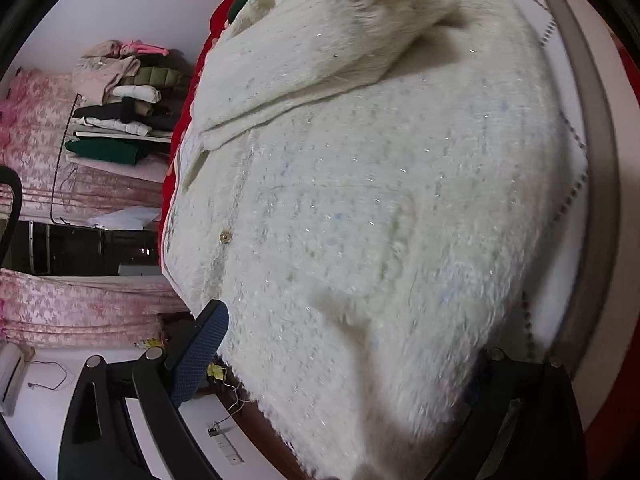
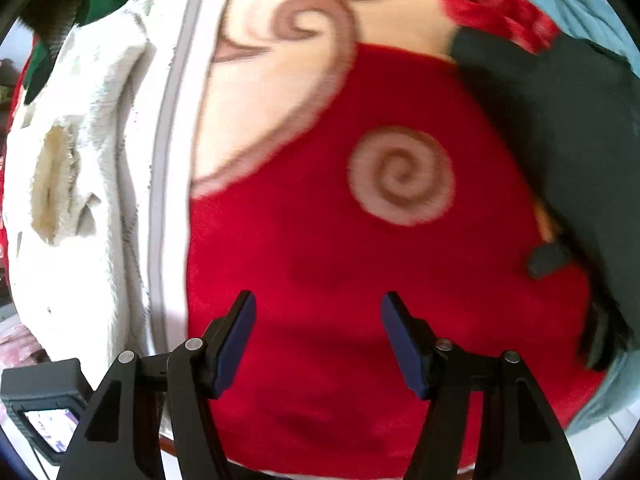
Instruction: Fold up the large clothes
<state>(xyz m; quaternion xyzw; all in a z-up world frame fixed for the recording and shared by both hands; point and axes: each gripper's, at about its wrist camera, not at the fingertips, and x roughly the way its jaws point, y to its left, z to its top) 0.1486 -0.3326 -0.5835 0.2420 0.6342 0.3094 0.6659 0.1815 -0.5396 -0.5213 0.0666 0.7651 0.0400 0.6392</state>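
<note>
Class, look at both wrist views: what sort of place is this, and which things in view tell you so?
Probably a bedroom at home. A red blanket with swirl patterns covers a bed-like surface, a stack of folded clothes sits behind, and pink patterned bedding lies beside it.

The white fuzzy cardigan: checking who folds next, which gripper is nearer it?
Left. The left gripper straddles the white fuzzy cardigan's hem; the right gripper hangs open over the red blanket beside it.
</note>
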